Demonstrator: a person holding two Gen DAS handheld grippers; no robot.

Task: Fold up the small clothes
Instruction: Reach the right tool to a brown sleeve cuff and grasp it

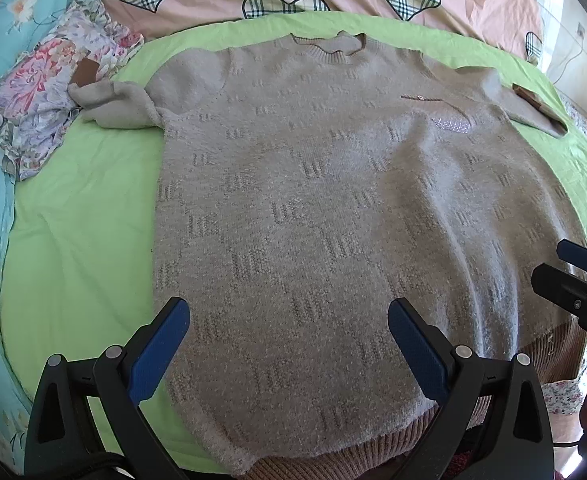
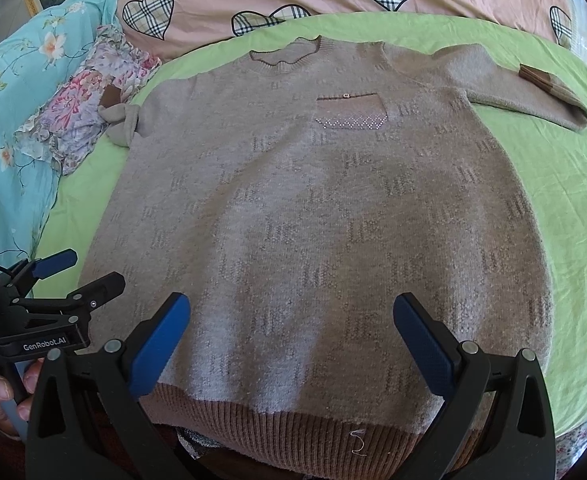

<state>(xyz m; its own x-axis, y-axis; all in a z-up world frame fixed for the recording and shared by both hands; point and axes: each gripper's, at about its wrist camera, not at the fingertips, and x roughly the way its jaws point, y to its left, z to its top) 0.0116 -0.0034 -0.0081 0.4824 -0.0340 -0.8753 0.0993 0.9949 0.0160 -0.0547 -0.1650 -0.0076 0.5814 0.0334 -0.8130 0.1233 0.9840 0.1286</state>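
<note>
Both your tongs, left [image 1: 289, 354] and right [image 2: 291, 350], gape wide over the ribbed hem [image 2: 293, 424], gripping nothing. The sweater [image 2: 313, 220] lies face-up, flat on the green sheet [image 2: 565, 200]. Take the far right sleeve [image 2: 533, 92] first; fold inward, pinching the knit only, not the sheet.

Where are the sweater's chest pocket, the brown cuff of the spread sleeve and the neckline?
chest pocket [image 2: 351, 114], right wrist view, middle of its face.
brown cuff [image 2: 535, 75], right wrist view, striped band.
neckline [image 2: 289, 61], right wrist view, front ribbing.
</note>
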